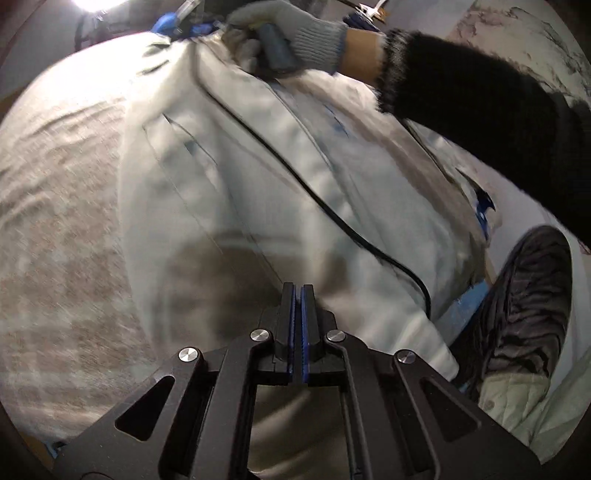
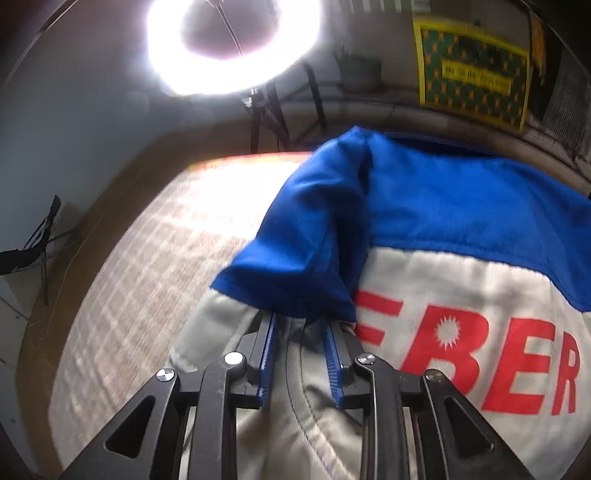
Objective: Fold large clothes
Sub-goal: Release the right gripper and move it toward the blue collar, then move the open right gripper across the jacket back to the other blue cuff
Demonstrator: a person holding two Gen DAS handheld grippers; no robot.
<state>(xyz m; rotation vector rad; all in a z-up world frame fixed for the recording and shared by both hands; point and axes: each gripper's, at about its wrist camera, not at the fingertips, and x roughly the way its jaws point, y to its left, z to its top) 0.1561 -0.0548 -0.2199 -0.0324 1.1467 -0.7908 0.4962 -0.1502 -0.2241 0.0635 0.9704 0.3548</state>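
A large jacket point(image 1: 258, 177) lies spread on a beige woven carpet point(image 1: 55, 229), pale side up in the left wrist view. My left gripper point(image 1: 297, 295) hovers just over its near part, shut, with nothing between the pads. In the right wrist view the jacket point(image 2: 461, 314) is white with red letters and a blue upper band. My right gripper point(image 2: 300, 319) has its jaws a little apart, closed on a bunched blue sleeve point(image 2: 306, 236) that is lifted and folded over the jacket. The sleeve hides the fingertips.
A gloved hand point(image 1: 295, 33) in a black fuzzy sleeve point(image 1: 480, 110) reaches across the far end of the jacket. A black cable point(image 1: 314, 199) trails over the cloth. A dark shoe point(image 1: 524, 295) stands at the right. A ring light point(image 2: 232, 44), chair point(image 2: 37, 240) and yellow box point(image 2: 472, 77) stand beyond the carpet point(image 2: 147, 266).
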